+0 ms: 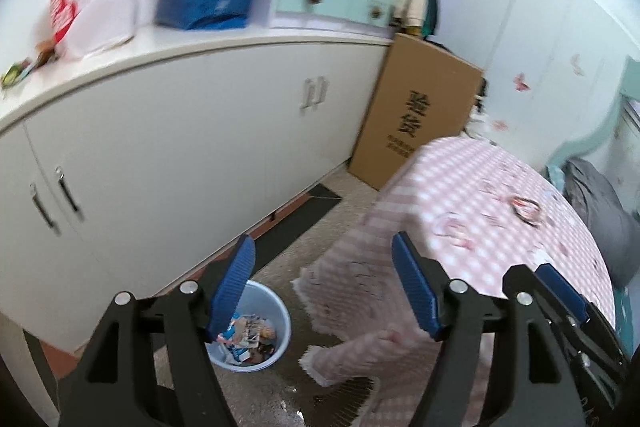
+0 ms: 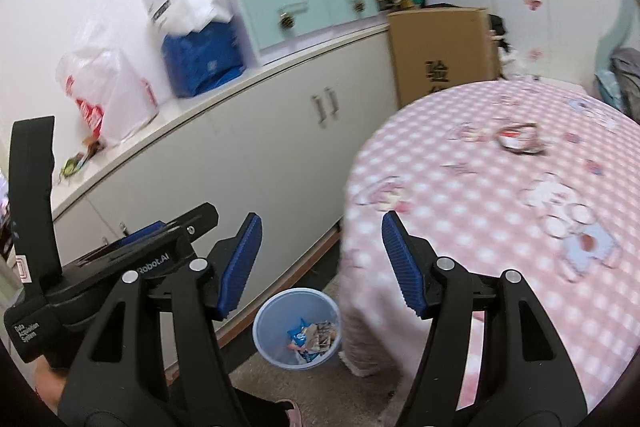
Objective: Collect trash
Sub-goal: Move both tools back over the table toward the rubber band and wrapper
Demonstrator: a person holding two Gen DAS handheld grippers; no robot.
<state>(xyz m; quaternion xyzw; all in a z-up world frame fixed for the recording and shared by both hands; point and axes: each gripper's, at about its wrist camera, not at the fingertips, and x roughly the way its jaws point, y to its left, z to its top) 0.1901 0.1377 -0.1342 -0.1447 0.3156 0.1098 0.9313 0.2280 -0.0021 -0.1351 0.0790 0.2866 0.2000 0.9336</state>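
Both grippers, left gripper (image 1: 322, 281) and right gripper (image 2: 320, 263), were spread and empty; the wrapper (image 2: 520, 139) was seen on the bed (image 2: 460, 195) beyond the right one, far from the bin (image 2: 296, 327).

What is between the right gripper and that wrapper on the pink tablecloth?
Nothing visible. The right gripper is open and empty, and only bare checked tablecloth lies between it and the wrapper. The blue bin sits on the floor beside the table.

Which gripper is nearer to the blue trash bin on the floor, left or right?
Left, probably. The left gripper hangs open almost over the trash bin. The right gripper is open too, out toward the pink tablecloth.
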